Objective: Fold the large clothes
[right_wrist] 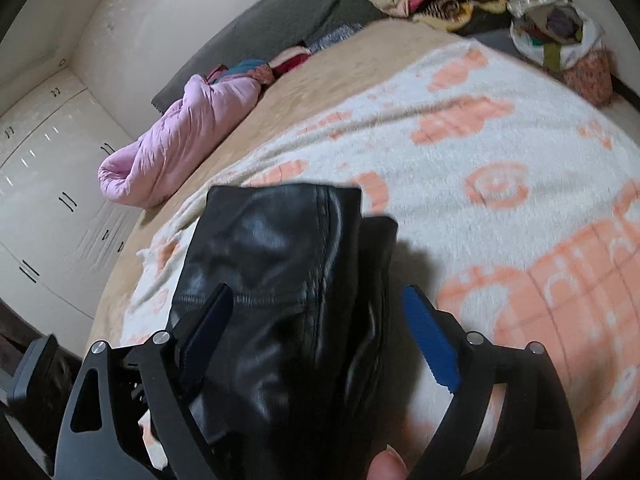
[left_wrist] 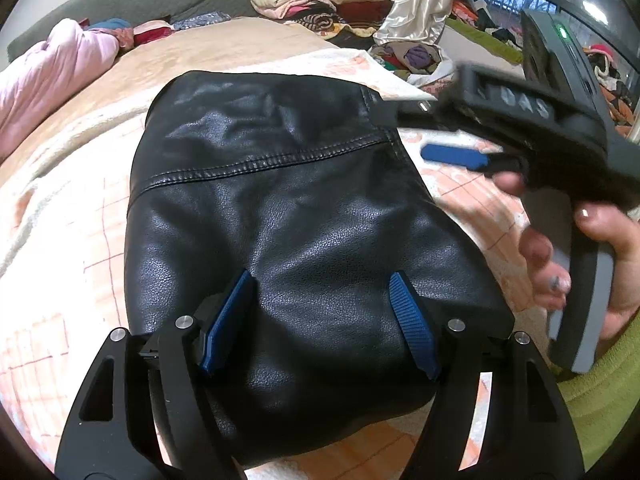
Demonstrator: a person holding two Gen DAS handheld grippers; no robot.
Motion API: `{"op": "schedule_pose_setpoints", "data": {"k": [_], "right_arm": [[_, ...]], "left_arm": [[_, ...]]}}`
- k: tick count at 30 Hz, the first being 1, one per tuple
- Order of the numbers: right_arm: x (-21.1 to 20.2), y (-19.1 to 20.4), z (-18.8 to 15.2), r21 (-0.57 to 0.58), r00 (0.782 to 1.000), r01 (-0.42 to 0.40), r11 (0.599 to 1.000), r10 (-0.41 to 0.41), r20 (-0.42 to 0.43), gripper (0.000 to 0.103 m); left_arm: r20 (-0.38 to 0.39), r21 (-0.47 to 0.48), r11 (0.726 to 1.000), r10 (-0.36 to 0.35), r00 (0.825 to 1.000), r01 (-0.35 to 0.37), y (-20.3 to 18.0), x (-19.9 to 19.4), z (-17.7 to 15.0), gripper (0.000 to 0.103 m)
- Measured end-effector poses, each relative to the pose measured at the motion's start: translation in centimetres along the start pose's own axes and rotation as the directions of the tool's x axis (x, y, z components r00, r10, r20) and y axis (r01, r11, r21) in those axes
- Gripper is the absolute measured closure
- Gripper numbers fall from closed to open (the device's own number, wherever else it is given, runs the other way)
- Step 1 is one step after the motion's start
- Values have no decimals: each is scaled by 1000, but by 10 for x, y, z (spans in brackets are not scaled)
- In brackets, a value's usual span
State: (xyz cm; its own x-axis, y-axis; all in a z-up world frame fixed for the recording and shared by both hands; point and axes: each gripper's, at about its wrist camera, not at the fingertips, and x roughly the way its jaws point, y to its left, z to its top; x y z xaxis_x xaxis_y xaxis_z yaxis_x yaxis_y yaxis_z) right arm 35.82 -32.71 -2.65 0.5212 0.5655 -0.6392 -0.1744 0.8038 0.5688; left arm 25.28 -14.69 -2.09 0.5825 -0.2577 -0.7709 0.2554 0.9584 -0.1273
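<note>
Folded black leather jacket (left_wrist: 280,216) lies on the patterned blanket (left_wrist: 60,248), long axis near-to-far; left gripper (left_wrist: 320,320) spread, pads apart above its near end, right gripper (right_wrist: 320,336) wide open straddling the right edge, holding nothing.

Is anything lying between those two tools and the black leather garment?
Nothing visible. The black leather garment lies folded on the patterned blanket, directly under both. The left tool and right tool each have open fingers on either side of it.
</note>
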Motion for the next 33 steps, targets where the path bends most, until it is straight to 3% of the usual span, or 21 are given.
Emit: {"op": "schedule_pose_setpoints", "data": {"k": [5,15,20,29,33], "right_arm": [[-9,-5,-14,38,997,-49,998,51,-50,17],[-24,4,-31,13,1000,-3,1000,4,-23,17],[-26,9,-41,1,1000,15,1000,-15,-14,10],[-13,-3,-59,50,994,66,997,-62,-88,10],[-22,1,-62,46,997,54,997,-52,-52,10]], "left_arm": [[-1,-8,1000,-12,1000,12,1,-9,-1,35],[12,-42,998,-35,999,36,5,-30,-8,22],[14,-50,999,-19,1000,20,6,-35,-9,11],[16,-77,997,2,1000,0,14,-45,-16,10],[19,-88,996,5,1000,-4,20,-52,-19,10]]}}
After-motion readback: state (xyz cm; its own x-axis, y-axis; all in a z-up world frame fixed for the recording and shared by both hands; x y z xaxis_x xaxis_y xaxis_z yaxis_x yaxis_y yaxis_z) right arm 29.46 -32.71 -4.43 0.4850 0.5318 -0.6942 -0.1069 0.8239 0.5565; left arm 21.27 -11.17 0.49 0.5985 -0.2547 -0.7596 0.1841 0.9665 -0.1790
